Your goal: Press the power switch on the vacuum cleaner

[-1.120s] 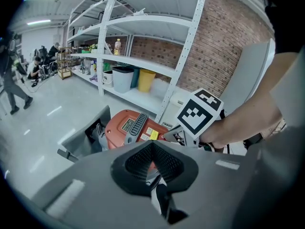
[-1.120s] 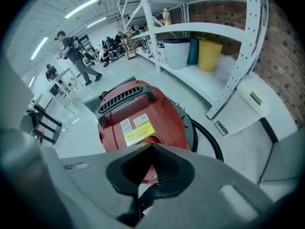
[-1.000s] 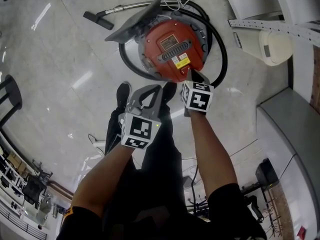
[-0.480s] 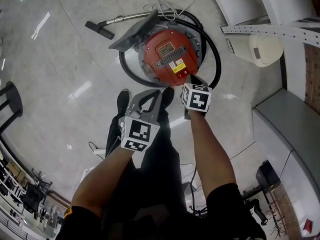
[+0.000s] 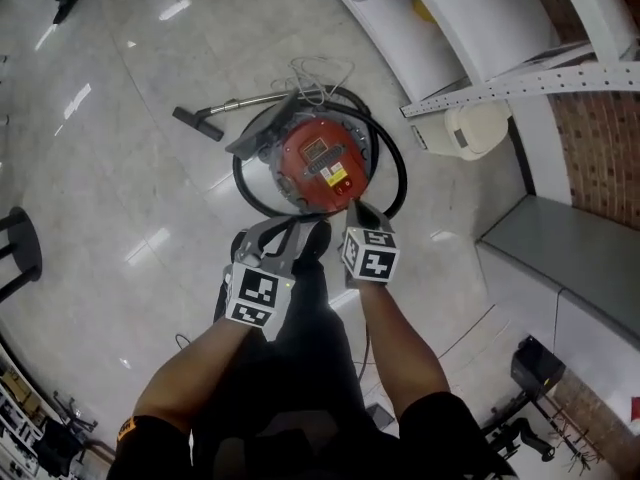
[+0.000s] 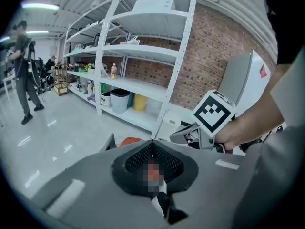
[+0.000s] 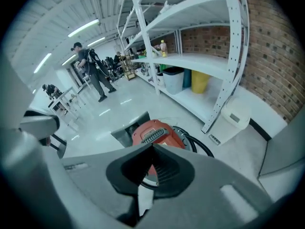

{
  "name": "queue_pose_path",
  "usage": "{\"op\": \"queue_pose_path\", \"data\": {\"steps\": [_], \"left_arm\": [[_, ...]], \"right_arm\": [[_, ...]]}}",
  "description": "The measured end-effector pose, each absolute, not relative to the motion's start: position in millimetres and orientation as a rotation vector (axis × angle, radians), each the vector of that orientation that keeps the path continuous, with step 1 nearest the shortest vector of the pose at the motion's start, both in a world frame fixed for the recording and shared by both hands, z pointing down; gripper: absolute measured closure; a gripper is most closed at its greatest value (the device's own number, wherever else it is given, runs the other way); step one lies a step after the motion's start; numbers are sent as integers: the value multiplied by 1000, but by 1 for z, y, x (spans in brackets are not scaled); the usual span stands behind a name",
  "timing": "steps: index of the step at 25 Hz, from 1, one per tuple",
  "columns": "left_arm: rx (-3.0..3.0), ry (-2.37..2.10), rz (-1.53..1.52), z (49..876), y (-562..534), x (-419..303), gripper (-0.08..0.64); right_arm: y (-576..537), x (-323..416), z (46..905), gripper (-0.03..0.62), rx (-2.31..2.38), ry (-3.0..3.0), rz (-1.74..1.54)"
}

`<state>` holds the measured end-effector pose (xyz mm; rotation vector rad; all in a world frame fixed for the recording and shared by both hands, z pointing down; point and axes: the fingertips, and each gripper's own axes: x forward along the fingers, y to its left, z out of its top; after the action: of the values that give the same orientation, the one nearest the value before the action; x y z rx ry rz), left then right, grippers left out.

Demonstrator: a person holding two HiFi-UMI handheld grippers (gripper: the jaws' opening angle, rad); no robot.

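The red round vacuum cleaner [image 5: 322, 163] stands on the pale floor inside its coiled black hose [image 5: 392, 173], with its wand and nozzle [image 5: 198, 123] lying to the left. My right gripper [image 5: 356, 211] is shut and empty, held above the cleaner's near edge. Its own view shows the vacuum cleaner [image 7: 155, 130] some way below, past the closed jaws of the right gripper [image 7: 152, 147]. My left gripper [image 5: 272, 236] hangs shut and empty beside it, over my shoes. The left gripper [image 6: 152, 144] sees only a sliver of the red vacuum cleaner [image 6: 131, 140].
White shelving [image 5: 470, 38] runs along the back right, with a cream box [image 5: 470, 128] at its foot. A grey cabinet [image 5: 555, 248] is at the right and a black stool [image 5: 15, 243] at the left. White cable [image 5: 320, 73] lies behind the cleaner. A person [image 7: 93, 70] stands further off.
The right gripper's tip has come off the red switch on the cleaner's near rim and lifted away. The head view has risen, so the cleaner looks smaller and farther.
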<state>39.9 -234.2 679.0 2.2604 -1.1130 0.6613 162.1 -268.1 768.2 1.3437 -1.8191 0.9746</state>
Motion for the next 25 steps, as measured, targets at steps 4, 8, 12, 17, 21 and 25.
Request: {"op": "queue_pose_path", "data": {"steps": [4, 8, 12, 17, 21, 25], "left_arm": [[2289, -1117, 633, 648, -220, 24, 545], [2344, -1096, 637, 618, -197, 11, 543], [2352, -1089, 582, 589, -180, -10, 544], [2398, -1099, 495, 556, -175, -35, 543], [2473, -1072, 484, 537, -171, -48, 543], [2557, -1028, 441, 514, -167, -54, 543]], "right_arm": [[-251, 143, 716, 600, 1374, -1898, 964], [-220, 121, 669, 600, 1349, -1981, 945], [-198, 106, 627, 600, 1401, -2026, 903], [-187, 87, 577, 600, 1534, -2079, 823], [-172, 72, 543, 600, 1643, -2108, 782], [-155, 57, 520, 600, 1727, -2117, 755]]}}
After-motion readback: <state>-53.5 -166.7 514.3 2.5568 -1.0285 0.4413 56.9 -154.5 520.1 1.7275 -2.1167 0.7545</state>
